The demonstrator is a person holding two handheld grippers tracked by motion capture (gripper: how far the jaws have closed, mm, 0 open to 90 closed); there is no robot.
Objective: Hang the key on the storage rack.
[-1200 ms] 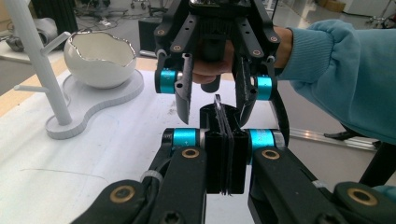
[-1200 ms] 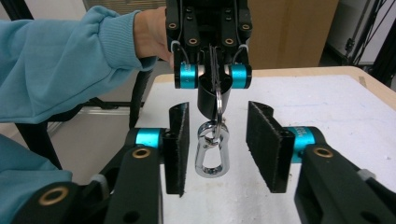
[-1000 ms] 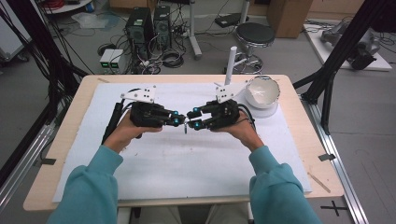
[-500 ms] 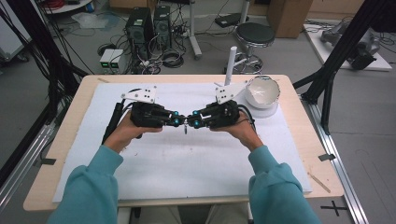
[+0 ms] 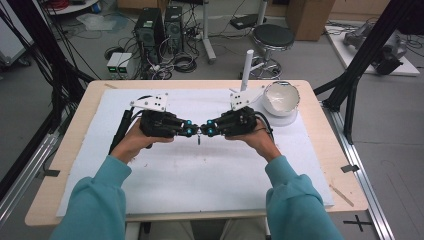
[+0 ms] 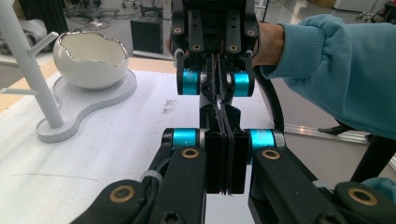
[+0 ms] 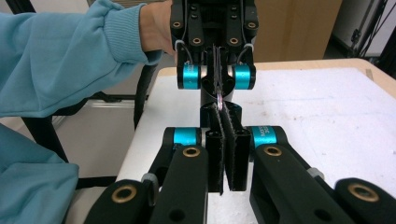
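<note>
Your left gripper (image 5: 191, 131) points right across the table, jaws pressed together with hardly a gap. Between it and the other gripper hangs a small thin object (image 5: 199, 137) — too small to name. In the high view it sits just above the white mat (image 5: 200, 175), its long axis roughly upright, its lower end toward the mat. In the right gripper view a small pale glint shows where the two sets of jaw tips meet, but which jaws pinch the object you cannot tell from these frames. Your right gripper (image 5: 206, 131) points left, tip to tip with the left one, jaws likewise clenched.

Far right on the mat stands a white egg-shaped bowl (image 5: 281, 98) on its tray, beside a white peg stand (image 5: 246, 70). The mat covers a wooden table (image 5: 345, 170); beyond lie grey floor, computer towers (image 5: 160, 27), cables and a stool (image 5: 272, 37).
</note>
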